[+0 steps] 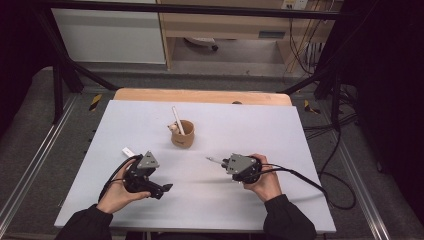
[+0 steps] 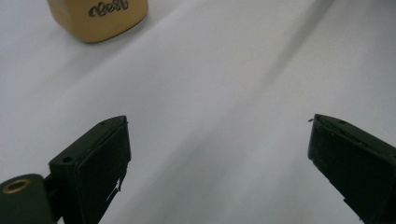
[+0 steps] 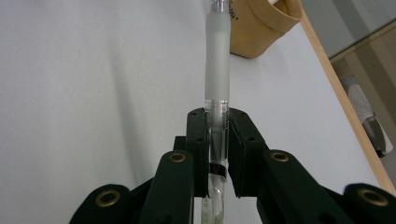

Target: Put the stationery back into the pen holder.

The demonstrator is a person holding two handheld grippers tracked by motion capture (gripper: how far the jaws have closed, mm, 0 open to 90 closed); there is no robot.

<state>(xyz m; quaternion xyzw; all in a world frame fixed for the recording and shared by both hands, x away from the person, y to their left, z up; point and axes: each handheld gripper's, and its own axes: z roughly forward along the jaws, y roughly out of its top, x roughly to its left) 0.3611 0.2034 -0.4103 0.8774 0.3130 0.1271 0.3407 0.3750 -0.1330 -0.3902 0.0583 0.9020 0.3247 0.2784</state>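
Pen of clear plastic with a frosted grip sleeve (image 3: 217, 70) sits clamped between the jaws of the right gripper (image 3: 217, 122), its barrel running straight out from them toward the far side of the table. From above, the right gripper (image 1: 225, 162) lies low over the near right part of the pale grey table (image 1: 280, 130), held in the person's right hand (image 1: 264, 179), and the pen's thin tip (image 1: 214, 160) sticks out to the left of it.

On the near left, the person's left hand (image 1: 117, 192) holds the left gripper (image 1: 167, 188), whose jaws stand wide apart with nothing between them, above bare table (image 2: 224, 93).

Just beyond the left hand a small white flat object (image 1: 128, 151) lies on the table; what it is cannot be told.

Farther off, near the middle of the table, stands a tan, rounded cup (image 1: 182, 134) with dark lettering on its side (image 2: 98, 16), well apart from both grippers. A long white stick-like item (image 1: 177, 119) leans out of it, with a pale rounded piece beside it at the rim. In the right gripper view the tan cup (image 3: 261, 25) is just right of the pen's far end.

At the far edge a light wooden board (image 1: 200, 96) shows beyond the grey surface.
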